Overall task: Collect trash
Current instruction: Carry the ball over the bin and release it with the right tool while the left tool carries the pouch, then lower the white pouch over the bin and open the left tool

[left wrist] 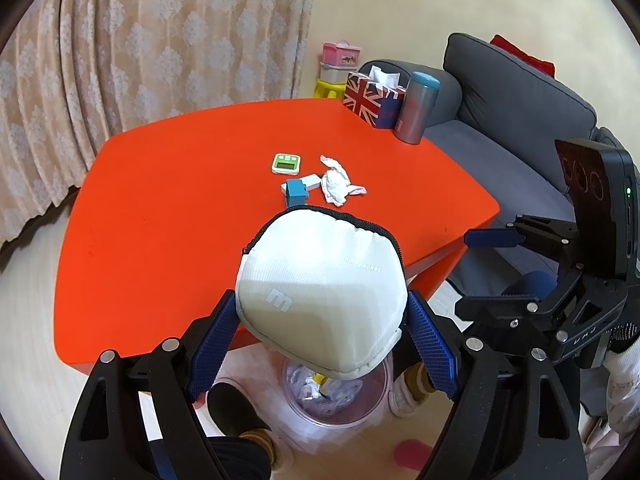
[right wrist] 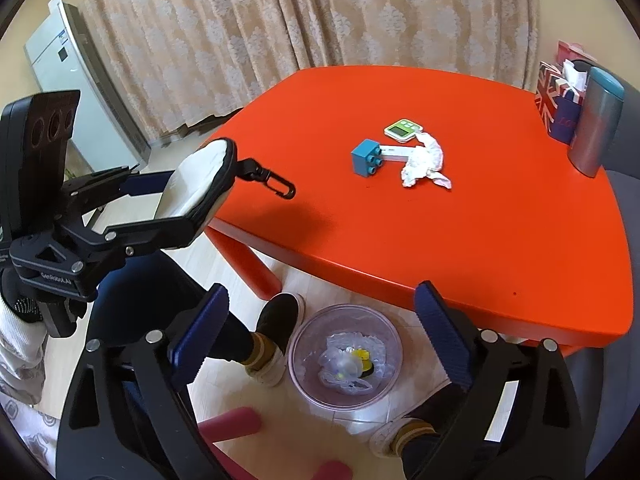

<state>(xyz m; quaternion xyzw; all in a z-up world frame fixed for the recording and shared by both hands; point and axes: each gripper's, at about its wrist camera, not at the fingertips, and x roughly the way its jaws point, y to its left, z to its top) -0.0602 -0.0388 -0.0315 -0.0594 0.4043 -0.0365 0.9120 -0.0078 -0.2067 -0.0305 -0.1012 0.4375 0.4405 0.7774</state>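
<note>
My left gripper (left wrist: pixel 322 332) is shut on a white zip pouch (left wrist: pixel 320 292) with a black clip, held over the near edge of the orange table (left wrist: pixel 160 220). It also shows in the right wrist view (right wrist: pixel 196 184). My right gripper (right wrist: pixel 320 340) is open and empty above a clear bin (right wrist: pixel 344 356) on the floor, which holds crumpled wrappers. The bin also shows under the pouch in the left wrist view (left wrist: pixel 336 400). A crumpled white tissue (right wrist: pixel 424 160) lies on the table, also seen in the left wrist view (left wrist: pixel 338 184).
On the table lie a blue toy brick (right wrist: pixel 366 156), a small white box (right wrist: pixel 394 152) and a green timer (right wrist: pixel 402 128). A Union Jack tissue box (left wrist: pixel 372 100) and a grey flask (left wrist: pixel 418 108) stand at the far corner. A grey sofa (left wrist: pixel 520 120) is right. Feet (right wrist: pixel 276 332) flank the bin.
</note>
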